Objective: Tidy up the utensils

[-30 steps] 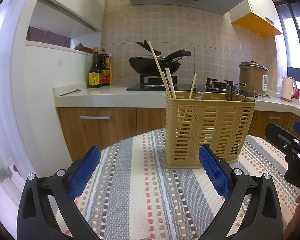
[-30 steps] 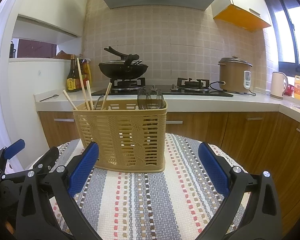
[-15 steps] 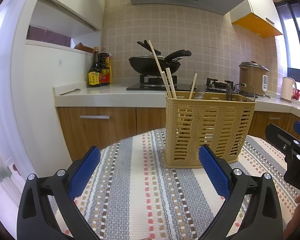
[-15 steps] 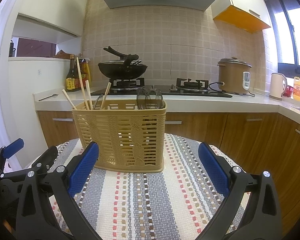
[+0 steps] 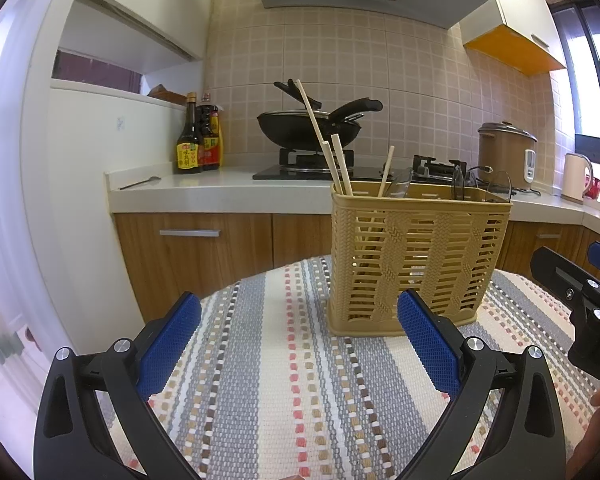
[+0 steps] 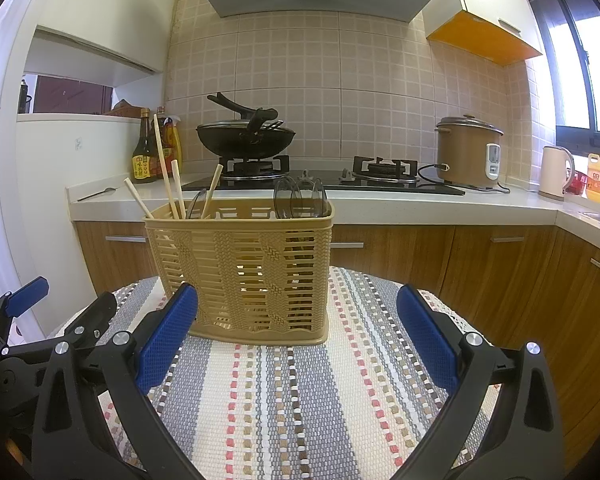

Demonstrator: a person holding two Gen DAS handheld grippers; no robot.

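A tan plastic utensil basket (image 5: 416,256) stands upright on a striped cloth-covered table (image 5: 284,380); it also shows in the right wrist view (image 6: 244,268). Wooden chopsticks (image 5: 324,140) lean in its left end and dark clear spoons (image 6: 300,200) stand in its right part. My left gripper (image 5: 298,340) is open and empty, low over the cloth in front-left of the basket. My right gripper (image 6: 296,336) is open and empty, in front of the basket's right side.
A kitchen counter (image 5: 220,192) runs behind the table with sauce bottles (image 5: 196,140), a black wok (image 6: 244,140) on the gas stove, a rice cooker (image 6: 468,152) and a kettle (image 6: 554,172). A spoon (image 5: 140,183) lies on the counter's left end.
The right wrist view has shifted very slightly relative to the basket. Both grippers stay open and empty; the basket has not moved.
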